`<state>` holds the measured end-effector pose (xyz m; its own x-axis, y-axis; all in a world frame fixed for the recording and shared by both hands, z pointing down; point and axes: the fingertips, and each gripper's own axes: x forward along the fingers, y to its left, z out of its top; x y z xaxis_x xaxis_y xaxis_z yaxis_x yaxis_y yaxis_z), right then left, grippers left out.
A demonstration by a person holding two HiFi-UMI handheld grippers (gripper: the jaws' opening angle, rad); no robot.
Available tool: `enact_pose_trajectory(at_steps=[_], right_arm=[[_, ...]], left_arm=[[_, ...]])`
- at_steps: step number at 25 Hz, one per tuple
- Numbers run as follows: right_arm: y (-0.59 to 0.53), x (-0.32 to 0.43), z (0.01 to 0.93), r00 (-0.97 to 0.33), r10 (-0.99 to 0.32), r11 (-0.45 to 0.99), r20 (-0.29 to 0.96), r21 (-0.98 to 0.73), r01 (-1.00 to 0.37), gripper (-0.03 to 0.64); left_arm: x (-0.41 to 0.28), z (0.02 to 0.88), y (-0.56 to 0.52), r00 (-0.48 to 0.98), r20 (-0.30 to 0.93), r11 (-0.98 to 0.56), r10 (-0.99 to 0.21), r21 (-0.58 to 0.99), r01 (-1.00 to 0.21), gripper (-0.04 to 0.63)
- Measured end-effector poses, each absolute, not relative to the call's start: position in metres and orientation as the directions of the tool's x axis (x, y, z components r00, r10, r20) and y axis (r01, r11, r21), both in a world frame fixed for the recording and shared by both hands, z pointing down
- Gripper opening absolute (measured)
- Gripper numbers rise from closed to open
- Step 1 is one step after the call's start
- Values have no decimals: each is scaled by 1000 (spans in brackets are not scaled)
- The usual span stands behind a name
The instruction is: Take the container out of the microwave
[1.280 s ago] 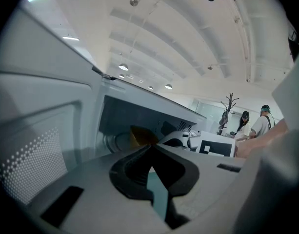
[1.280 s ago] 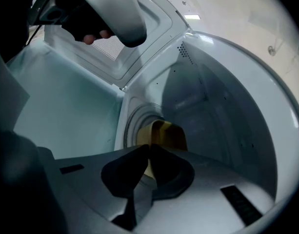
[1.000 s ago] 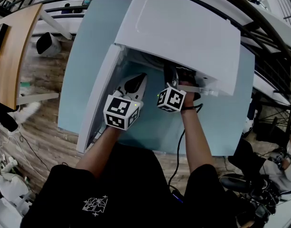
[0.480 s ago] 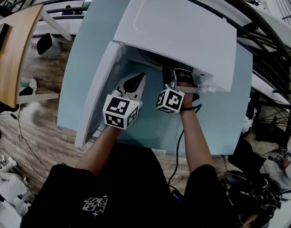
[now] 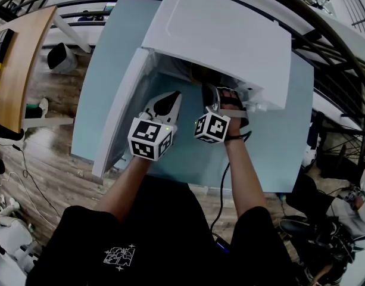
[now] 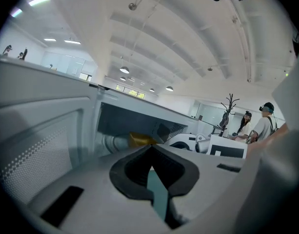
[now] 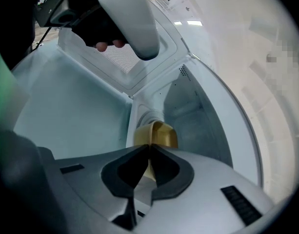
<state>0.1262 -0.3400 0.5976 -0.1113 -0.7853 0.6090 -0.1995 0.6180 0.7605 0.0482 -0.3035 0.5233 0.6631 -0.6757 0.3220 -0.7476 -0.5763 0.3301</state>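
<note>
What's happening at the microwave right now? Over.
Right gripper shut on the yellow container, inside the microwave. Left gripper shut, empty, at the opening. Door open.

- The person wears a black short-sleeved T-shirt [image 5: 170, 231] with a small white print [image 5: 119, 256] on the chest.
- The left gripper [image 5: 169, 99] has a white shell with a black teardrop patch, and pale grey jaws with black recessed pads.
- Its marker cube [image 5: 149, 139] is white with black square patterns; a small green light glows at one corner.
- The right gripper [image 5: 212, 92] is darker and carries a matching cube [image 5: 212, 127].
- Dark straps cross the right hand [image 5: 231, 104].
- A thin black cable [image 5: 222, 186] trails back from it.
</note>
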Motion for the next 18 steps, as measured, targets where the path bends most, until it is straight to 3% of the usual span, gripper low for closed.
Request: enact_pose_trajectory(at_steps=[18], right_arm=[[-292,124,586,-125,-792,610,598,771,-183,23]], left_arm=[[49,511,-271,656,316,-581,-686,304,-755,8]])
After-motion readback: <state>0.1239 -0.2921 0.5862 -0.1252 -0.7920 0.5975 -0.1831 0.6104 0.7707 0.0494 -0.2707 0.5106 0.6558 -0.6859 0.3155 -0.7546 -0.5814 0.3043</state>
